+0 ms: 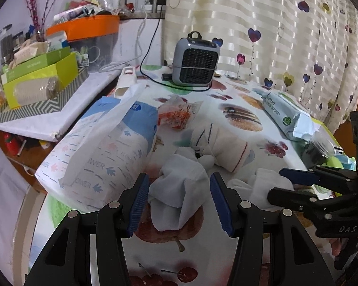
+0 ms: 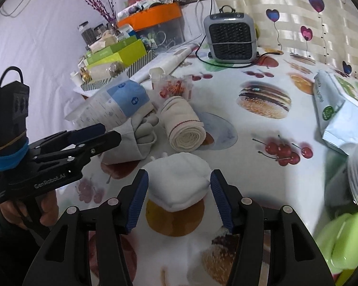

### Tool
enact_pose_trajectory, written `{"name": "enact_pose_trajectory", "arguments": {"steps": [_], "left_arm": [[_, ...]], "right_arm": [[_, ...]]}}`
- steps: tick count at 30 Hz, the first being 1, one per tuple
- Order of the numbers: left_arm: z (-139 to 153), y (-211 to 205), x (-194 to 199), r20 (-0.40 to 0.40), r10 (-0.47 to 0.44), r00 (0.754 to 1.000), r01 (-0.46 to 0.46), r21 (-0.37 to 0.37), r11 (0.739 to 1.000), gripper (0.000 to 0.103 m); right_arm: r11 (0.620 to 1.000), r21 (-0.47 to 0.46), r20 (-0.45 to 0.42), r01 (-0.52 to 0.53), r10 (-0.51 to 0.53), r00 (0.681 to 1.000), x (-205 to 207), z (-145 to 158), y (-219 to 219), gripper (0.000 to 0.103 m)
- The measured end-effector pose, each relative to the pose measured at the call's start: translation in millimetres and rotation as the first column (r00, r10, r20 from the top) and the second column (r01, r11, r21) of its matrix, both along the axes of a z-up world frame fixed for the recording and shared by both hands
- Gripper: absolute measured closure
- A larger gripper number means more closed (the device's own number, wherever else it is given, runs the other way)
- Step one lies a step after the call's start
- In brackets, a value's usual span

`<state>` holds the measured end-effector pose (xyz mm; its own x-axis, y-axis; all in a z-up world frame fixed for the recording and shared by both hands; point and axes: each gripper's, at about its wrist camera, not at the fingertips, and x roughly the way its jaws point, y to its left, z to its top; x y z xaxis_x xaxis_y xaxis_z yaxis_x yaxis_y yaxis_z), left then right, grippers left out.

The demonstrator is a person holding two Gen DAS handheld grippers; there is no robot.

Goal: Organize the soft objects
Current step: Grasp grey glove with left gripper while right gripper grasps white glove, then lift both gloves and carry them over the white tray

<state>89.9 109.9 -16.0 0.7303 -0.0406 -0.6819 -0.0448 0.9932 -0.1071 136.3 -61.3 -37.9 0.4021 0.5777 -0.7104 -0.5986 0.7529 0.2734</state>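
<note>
Hovering spread over the table (image 2: 262, 119), the left gripper (image 1: 177, 205) frames a crumpled grey cloth (image 1: 179, 190) without pinching it. The right gripper (image 2: 179, 202) is likewise apart around a folded white cloth (image 2: 179, 181). Farther back lies a rolled towel (image 2: 183, 126), then a small heater (image 2: 231, 40).

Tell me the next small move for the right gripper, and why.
Probably ease the right gripper a little further down and forward over the folded white cloth, then close. Its jaws stand apart on either side of the cloth's near edge, with gaps showing at both pads, so nothing is gripped yet. The left gripper is open over a grey sock alongside.
</note>
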Motion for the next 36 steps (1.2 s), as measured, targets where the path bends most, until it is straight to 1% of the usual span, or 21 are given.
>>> {"name": "enact_pose_trajectory", "arguments": {"steps": [5,7,8,9,11,12,18,22,24,26,29,34,36], "left_arm": [[-7.3,0.9,5.3,-0.016,-0.006,1.0,0.006,-0.002,1.0,0.05],[-8.8,0.7,7.2,-0.019,-0.008,1.0,0.007,-0.005,1.0,0.05],[-9.8,0.4,8.8,-0.022,-0.009,1.0,0.009,-0.007,1.0,0.05],[-10.6,-0.2,9.9,-0.024,-0.01,1.0,0.01,-0.005,1.0,0.05],[-13.1,-1.7,12.6,-0.031,-0.017,0.999,0.017,0.0,1.0,0.048],[-13.9,-2.7,13.2,-0.033,-0.019,0.999,0.019,0.001,1.0,0.048],[-18.0,-6.5,16.0,-0.044,-0.027,0.999,0.027,-0.003,1.0,0.047],[-18.8,-9.4,14.4,-0.042,-0.04,0.998,0.038,-0.029,0.999,0.047],[-20.0,-12.1,13.9,-0.046,-0.043,0.998,0.042,-0.031,0.999,0.05],[-21.5,-14.2,13.9,-0.054,-0.036,0.998,0.034,-0.032,0.999,0.06],[-21.7,-14.5,12.3,-0.055,-0.028,0.998,0.026,-0.04,0.999,0.065],[-18.8,-15.9,7.4,-0.045,-0.028,0.999,0.025,-0.057,0.998,0.066],[-18.3,-16.6,7.4,-0.043,-0.027,0.999,0.025,-0.051,0.998,0.064]], "right_arm": [[1.0,-0.013,-0.031,-0.01,0.01,0.999,2.8,-8.4,3.7,0.048],[1.0,-0.022,-0.02,-0.01,0.01,1.0,0.7,-7.9,3.3,0.048],[1.0,-0.027,-0.01,-0.012,0.012,1.0,-0.4,-7.2,3.4,0.056],[0.999,-0.031,-0.001,-0.012,0.012,1.0,-1.7,-6.1,2.9,0.061],[0.999,-0.049,0.019,-0.002,0.003,1.0,-3.7,-4.0,1.2,0.068],[0.998,-0.056,0.028,0.003,-0.001,1.0,-4.6,-3.1,-0.2,0.069],[0.997,-0.06,0.03,0.051,-0.05,0.998,-4.3,-1.7,-14.0,0.07],[0.996,-0.061,0.035,0.069,-0.067,0.997,-6.6,0.2,-18.5,0.07],[0.996,-0.059,0.035,0.073,-0.071,0.997,-7.7,0.6,-19.9,0.07],[0.996,-0.058,0.036,0.074,-0.072,0.997,-9.1,0.6,-20.9,0.07],[0.996,-0.054,0.038,0.075,-0.073,0.997,-11.8,1.7,-22.4,0.07],[0.996,-0.047,0.042,0.079,-0.077,0.996,-13.6,3.4,-25.7,0.07],[0.996,-0.045,0.041,0.078,-0.077,0.996,-13.7,3.1,-26.1,0.07]]}}
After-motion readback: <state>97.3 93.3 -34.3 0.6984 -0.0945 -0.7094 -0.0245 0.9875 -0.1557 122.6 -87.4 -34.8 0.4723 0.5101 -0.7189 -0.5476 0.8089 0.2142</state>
